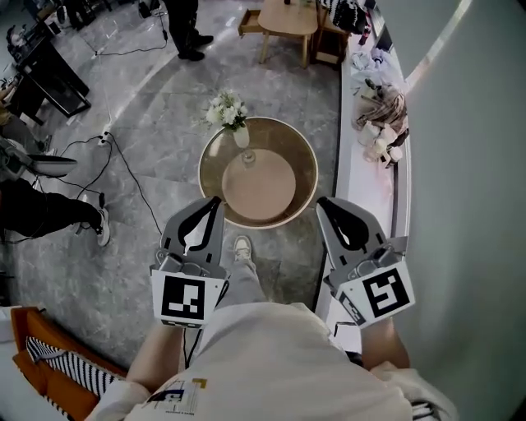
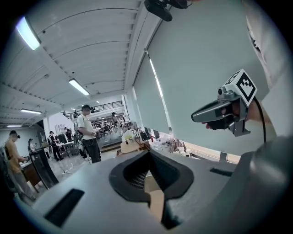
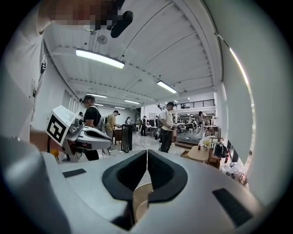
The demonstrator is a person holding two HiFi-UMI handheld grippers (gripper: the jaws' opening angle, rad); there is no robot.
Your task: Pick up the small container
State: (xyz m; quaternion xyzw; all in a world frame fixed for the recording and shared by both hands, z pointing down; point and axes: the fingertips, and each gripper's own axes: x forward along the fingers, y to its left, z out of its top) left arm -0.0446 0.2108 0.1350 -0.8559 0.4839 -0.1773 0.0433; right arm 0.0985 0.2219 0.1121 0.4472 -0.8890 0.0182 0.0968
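A round wooden table [image 1: 301, 160] stands on the floor in front of me in the head view. On its far side are a white vase of white flowers [image 1: 229, 113] and, beside it, a small clear container [image 1: 248, 156]. My left gripper [image 1: 215, 201] hovers at the table's near left rim and my right gripper [image 1: 321, 201] at its near right rim. Both point away from me, level, short of the container. In the left gripper view my left gripper [image 2: 149, 152] has its jaws pressed together with nothing between them. In the right gripper view my right gripper [image 3: 147, 151] looks the same.
A white ledge [image 1: 368, 177] with piled clutter [image 1: 382, 115] runs along the right wall. A wooden table [image 1: 288, 20] stands beyond, a person [image 1: 187, 29] further back. Cables [image 1: 123, 160] trail across the floor at left. An orange chair [image 1: 45, 366] is at my lower left.
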